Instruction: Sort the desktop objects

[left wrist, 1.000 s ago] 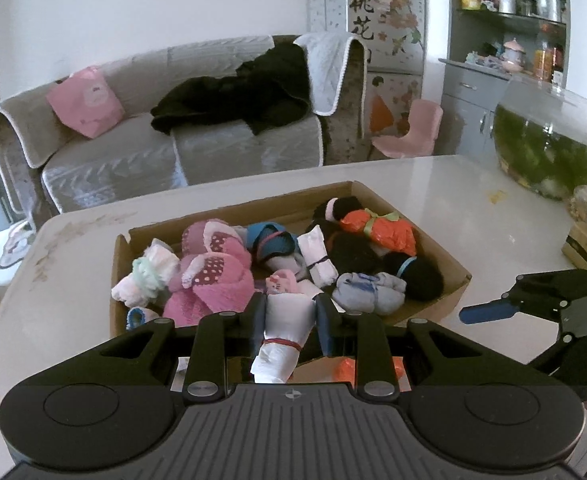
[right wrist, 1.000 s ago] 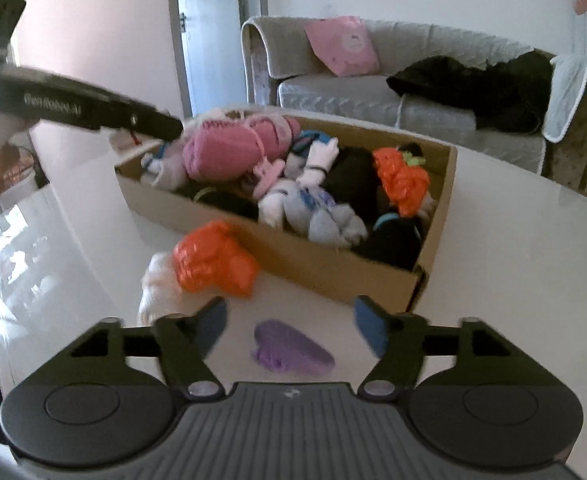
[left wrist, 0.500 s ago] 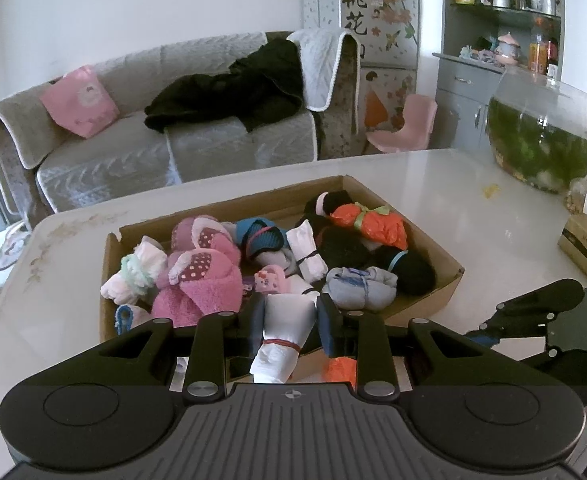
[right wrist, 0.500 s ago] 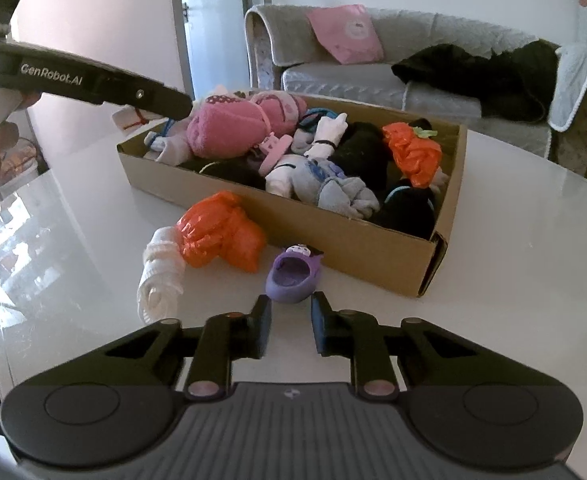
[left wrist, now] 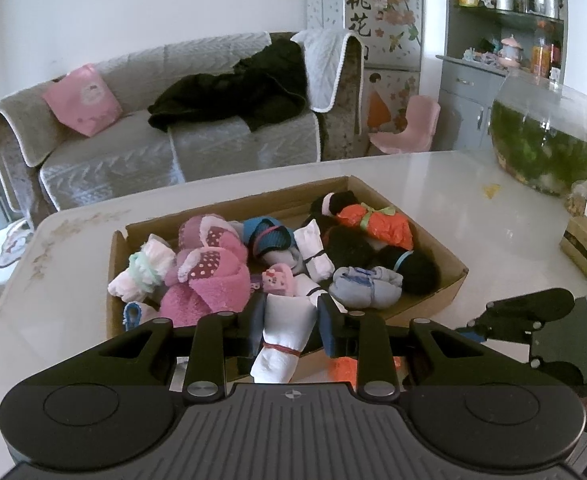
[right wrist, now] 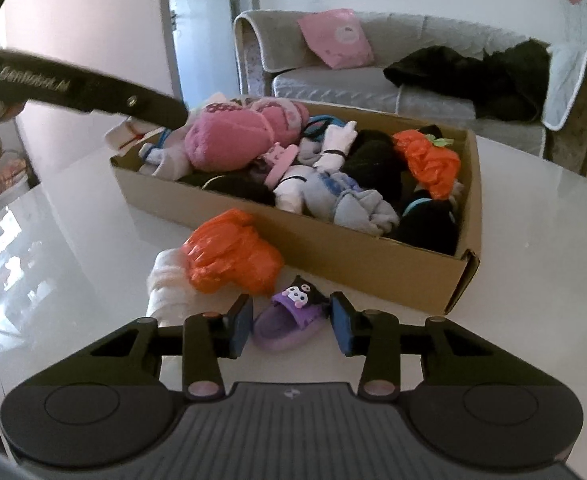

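A cardboard box (left wrist: 449, 280) (right wrist: 333, 252) on the white table holds several rolled socks and soft items. My left gripper (left wrist: 289, 320) is shut on a white sock roll (left wrist: 283, 332) tied with a red band, held above the box's near edge. My right gripper (right wrist: 291, 322) is open around a small purple slipper (right wrist: 289, 320) on the table in front of the box. An orange bundle (right wrist: 229, 252) and a white sock roll (right wrist: 167, 284) lie beside the slipper, to its left. The left gripper's arm (right wrist: 81, 88) shows in the right wrist view.
A glass fish bowl (left wrist: 541, 140) stands at the table's far right, with a small box (left wrist: 581, 236) near it. The right gripper (left wrist: 525, 316) shows at the right of the left wrist view. A sofa (left wrist: 153, 128) stands behind the table.
My right gripper shut, drew back from the purple slipper, then came forward and opened around it. My left gripper rose slightly, holding the white sock roll.
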Tool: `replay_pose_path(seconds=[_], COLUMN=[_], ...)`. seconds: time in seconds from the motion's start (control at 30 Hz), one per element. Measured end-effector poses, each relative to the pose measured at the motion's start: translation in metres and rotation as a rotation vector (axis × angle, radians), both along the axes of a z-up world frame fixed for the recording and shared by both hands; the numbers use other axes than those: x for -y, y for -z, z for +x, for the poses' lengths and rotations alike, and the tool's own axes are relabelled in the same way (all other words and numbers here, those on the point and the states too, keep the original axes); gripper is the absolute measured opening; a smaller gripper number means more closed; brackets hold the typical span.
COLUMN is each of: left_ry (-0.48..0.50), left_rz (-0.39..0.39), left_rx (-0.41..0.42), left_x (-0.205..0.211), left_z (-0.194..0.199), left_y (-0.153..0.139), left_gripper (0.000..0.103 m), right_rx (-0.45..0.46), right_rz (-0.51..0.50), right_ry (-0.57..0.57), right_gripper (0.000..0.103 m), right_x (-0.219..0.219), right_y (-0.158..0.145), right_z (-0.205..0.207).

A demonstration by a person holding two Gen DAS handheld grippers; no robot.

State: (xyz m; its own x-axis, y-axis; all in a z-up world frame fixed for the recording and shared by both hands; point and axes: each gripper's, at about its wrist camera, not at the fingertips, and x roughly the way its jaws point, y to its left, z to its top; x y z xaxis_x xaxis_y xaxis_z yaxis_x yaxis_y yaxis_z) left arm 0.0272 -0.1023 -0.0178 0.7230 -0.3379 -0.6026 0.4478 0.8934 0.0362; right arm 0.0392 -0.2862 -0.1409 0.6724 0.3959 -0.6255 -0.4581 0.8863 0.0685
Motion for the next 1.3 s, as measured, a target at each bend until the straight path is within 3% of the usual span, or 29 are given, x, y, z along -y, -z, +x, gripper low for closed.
replay_pose_path(seconds=[0.23,0.73,1.07,1.3], left_ry=[-0.009,-0.025,-0.045,-0.085], left_rz=[-0.005,-0.016,-0.039,-0.009], left_rx=[0.006,0.034,0.065,0.102], left_x=[-0.006,0.002,0.015,0.022], left_z=[0.000,0.007,0.028,0.046], left_y=[-0.002,-0.009,-0.018,-0.019], left_gripper=[0.036,0.035,0.034,0.034], right_rx=[0.053,0.220,0.236,0.241], right_rz=[0.048,0.186,0.202,0.208], right_ry=[-0.018,0.083,0.088,0.097], right_gripper=[0.038,0.038,0.038,0.038], right_x=[0.006,0.037,0.029,0.029], right_y=[-0.021,-0.089,-0.092,-0.096], right_z=[-0.010,0.012,0.039,0.056])
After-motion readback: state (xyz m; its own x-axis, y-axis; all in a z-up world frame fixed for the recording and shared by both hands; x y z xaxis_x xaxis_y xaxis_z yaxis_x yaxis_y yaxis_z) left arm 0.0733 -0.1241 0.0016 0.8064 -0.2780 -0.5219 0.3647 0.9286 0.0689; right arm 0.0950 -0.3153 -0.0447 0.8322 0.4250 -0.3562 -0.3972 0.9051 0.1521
